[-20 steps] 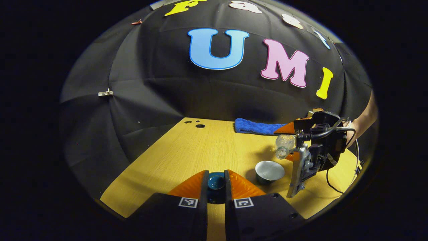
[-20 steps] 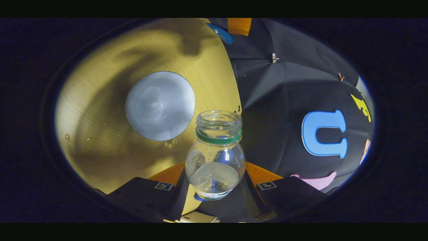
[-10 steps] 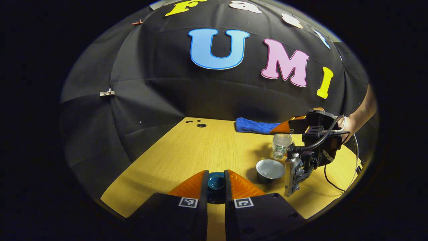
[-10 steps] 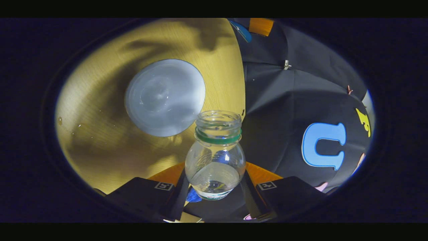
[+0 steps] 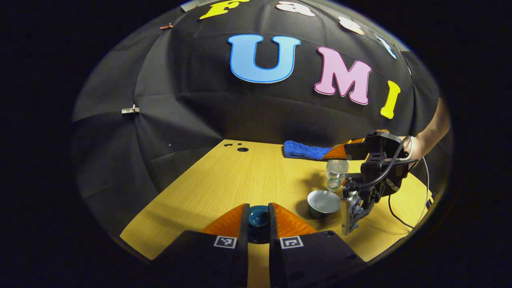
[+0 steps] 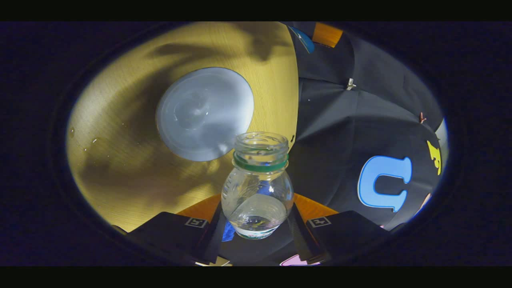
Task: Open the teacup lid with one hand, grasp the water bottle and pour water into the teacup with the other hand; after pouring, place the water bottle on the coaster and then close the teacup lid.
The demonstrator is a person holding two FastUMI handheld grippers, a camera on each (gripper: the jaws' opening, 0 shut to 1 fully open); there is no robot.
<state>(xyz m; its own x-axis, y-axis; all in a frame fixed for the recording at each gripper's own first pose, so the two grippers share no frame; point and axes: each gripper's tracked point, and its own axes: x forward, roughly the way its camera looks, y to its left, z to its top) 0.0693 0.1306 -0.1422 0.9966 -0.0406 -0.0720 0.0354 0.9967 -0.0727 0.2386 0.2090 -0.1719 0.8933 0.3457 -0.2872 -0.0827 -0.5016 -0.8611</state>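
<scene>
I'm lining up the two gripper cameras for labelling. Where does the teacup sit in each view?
Left gripper view: the teacup stands on the table, right of centre, just below the tilted water bottle.
Right gripper view: the teacup is seen from above as a pale disc, upper left of the bottle's mouth.
Shared landmark: the water bottle, held in the right gripper, next to the cup in both.

Table showing yellow wood grain. Teacup reading pale grey-blue inside; lid dark teal. Water bottle clear, green neck ring. Far cloth blue.
</scene>
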